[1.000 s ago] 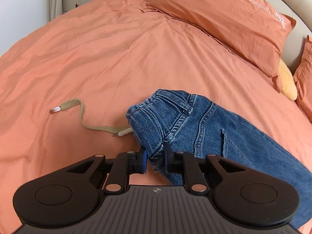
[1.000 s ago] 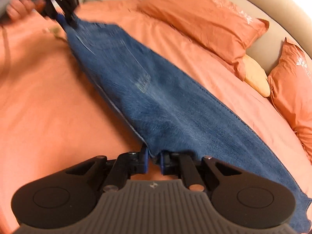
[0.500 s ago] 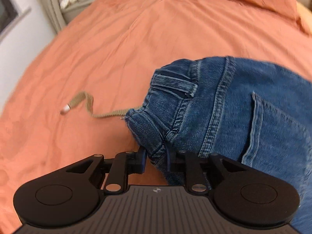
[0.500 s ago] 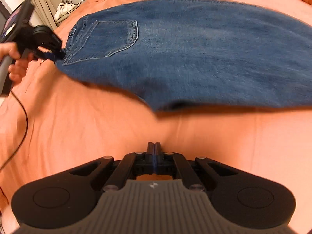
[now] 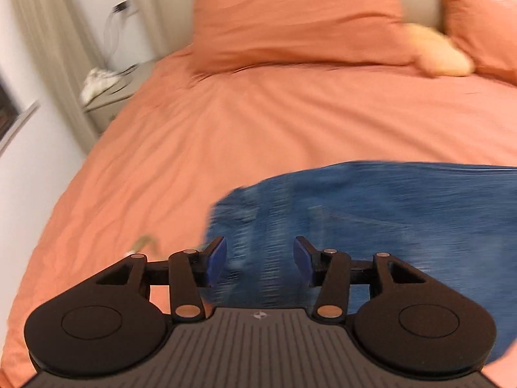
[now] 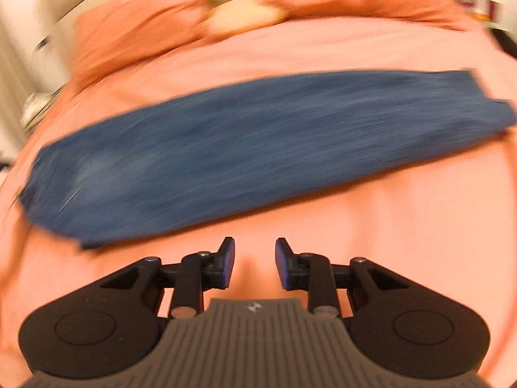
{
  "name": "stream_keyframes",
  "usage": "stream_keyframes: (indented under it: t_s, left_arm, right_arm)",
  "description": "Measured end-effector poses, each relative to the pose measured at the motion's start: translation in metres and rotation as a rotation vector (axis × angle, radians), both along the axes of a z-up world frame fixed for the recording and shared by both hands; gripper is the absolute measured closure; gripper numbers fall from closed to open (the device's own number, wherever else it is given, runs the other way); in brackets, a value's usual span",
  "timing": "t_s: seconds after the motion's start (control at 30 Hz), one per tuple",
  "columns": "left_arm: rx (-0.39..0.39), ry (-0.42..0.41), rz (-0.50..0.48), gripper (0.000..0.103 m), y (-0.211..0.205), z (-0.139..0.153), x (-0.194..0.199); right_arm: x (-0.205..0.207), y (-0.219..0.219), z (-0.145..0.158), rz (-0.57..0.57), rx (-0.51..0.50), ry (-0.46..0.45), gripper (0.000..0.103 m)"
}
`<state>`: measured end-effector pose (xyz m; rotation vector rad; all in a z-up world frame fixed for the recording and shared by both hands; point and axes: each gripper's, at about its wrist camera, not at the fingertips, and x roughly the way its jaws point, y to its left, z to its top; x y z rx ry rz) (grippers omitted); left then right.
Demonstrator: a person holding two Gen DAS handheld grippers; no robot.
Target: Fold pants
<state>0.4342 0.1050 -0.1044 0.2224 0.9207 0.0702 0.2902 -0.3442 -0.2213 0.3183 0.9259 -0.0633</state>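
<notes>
The blue jeans (image 6: 258, 142) lie flat and stretched across the orange bed, folded lengthwise, waist to the left and leg ends to the right. Both views are motion-blurred. In the left wrist view the waist end of the jeans (image 5: 387, 220) lies just beyond and under my left gripper (image 5: 258, 262), which is open and holds nothing. My right gripper (image 6: 253, 263) is open and empty, over bare sheet a little in front of the jeans' near edge.
The orange bed sheet (image 5: 226, 135) spreads all around. Orange pillows (image 5: 297, 19) and a yellow cushion (image 5: 442, 55) lie at the headboard. A nightstand (image 5: 106, 93) with cables stands at the left. A tan drawstring (image 5: 142, 242) lies by the left gripper.
My left gripper has opened and let go of the jeans' waist. My right gripper, shut and empty half a second ago, has opened. The jeans now lie flat on the bed.
</notes>
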Motion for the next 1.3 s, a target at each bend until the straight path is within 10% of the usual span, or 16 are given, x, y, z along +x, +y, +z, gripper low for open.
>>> stream_keyframes:
  t_s: [0.47,0.97,1.1,1.3]
  left_arm:
    - [-0.018,0.099,-0.197,0.047,-0.145,-0.044,0.028]
    - [0.021,0.169,-0.242,0.046,-0.211,-0.099,0.078]
    - [0.044,0.162,-0.243,0.046,-0.21,-0.105,0.081]
    - [0.023,0.116,-0.238,0.046,-0.208,-0.109,0.086]
  right_arm:
    - [0.031,-0.297,0.018,-0.324,-0.045,-0.027,0.068]
    - [0.2,-0.348,-0.048,-0.096,-0.196,0.019,0.058]
    - [0.204,-0.354,-0.059,-0.095,-0.179,0.022,0.103]
    - [0.195,-0.347,-0.018,-0.104,-0.252,-0.104,0.103]
